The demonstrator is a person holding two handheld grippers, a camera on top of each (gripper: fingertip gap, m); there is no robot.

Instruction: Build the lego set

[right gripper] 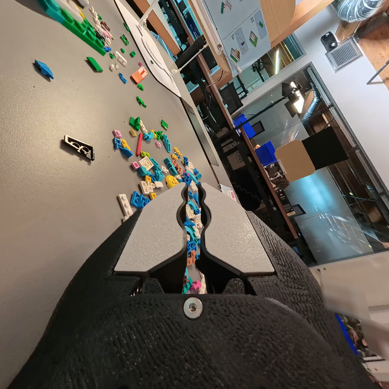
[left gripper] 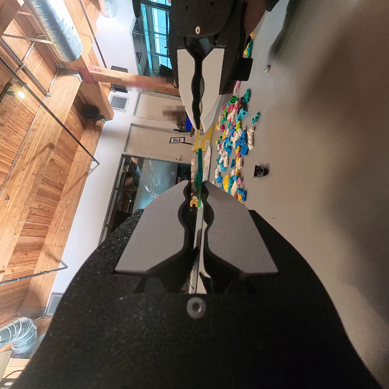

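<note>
My left gripper (left gripper: 196, 185) is shut on the edge of a thin green plate (left gripper: 199, 166), seen edge-on, with small yellow and white parts on it. My right gripper (right gripper: 193, 187) hangs over the pile of loose bricks (right gripper: 160, 166); its jaws stand a narrow gap apart with nothing between them. In the left wrist view the right gripper (left gripper: 199, 126) points its white fingers toward the plate's far end, a short way off. The brick pile (left gripper: 233, 143) lies on the grey table (left gripper: 294, 147). A green plate with parts on it (right gripper: 84, 31) shows blurred at the top left of the right wrist view.
A black marker tile (right gripper: 79, 147) lies apart from the pile and also shows in the left wrist view (left gripper: 261, 170). An open instruction booklet (right gripper: 242, 27) stands on a holder. An orange tool (right gripper: 139, 74) and scattered green bricks (right gripper: 137, 122) lie further along. A yellow box (left gripper: 203, 136) sits behind. One gripper's finger ends stand about 12 cm off the other's. The left tips stand about 8 cm off the black marker tile (right gripper: 79, 147).
</note>
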